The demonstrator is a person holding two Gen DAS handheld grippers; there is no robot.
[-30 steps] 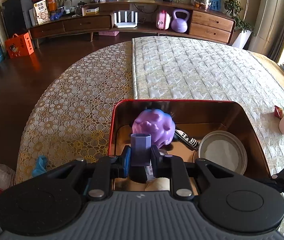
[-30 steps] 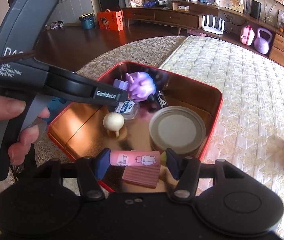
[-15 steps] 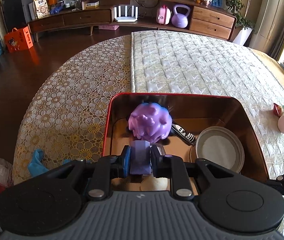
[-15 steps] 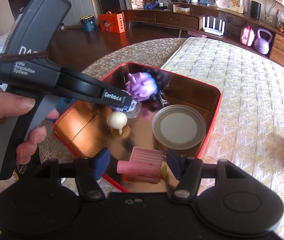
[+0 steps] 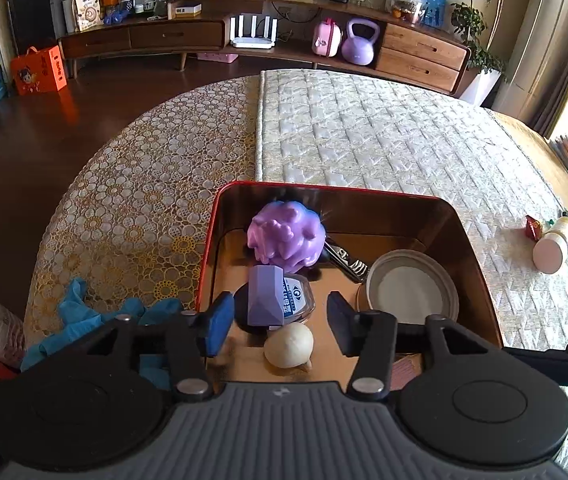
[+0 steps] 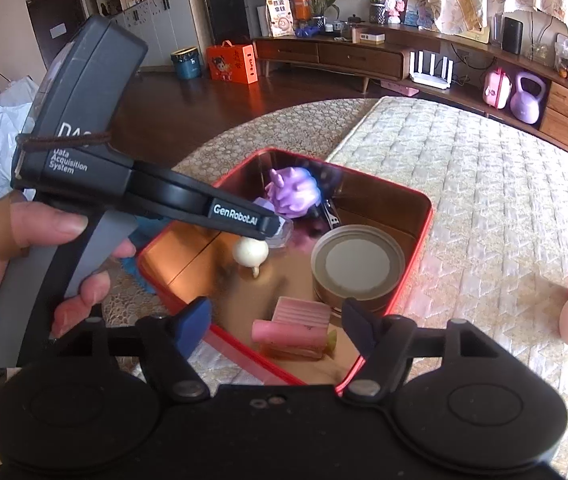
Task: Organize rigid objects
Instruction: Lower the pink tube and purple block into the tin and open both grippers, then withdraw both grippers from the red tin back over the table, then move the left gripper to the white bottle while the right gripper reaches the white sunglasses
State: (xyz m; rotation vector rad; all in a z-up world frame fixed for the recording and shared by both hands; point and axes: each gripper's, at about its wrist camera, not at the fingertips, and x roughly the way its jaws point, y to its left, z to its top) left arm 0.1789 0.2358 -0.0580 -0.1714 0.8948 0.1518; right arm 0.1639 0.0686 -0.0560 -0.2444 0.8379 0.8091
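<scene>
Inside the red tin [image 5: 208, 256], the purple block [image 5: 264, 296], pink eraser [image 6: 291, 322] and round can [image 5: 411, 294] already rest. Both claws (left [image 5: 278, 324], right [image 6: 274, 322]) gape empty; the bottle [image 5: 555, 242] remains outside on the bed [image 5: 383, 140].

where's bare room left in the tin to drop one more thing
Free: the tin floor along its left wall, left of the white ball, and the far right corner behind the can. Crowded: purple toy, ball, can and pink block.
</scene>
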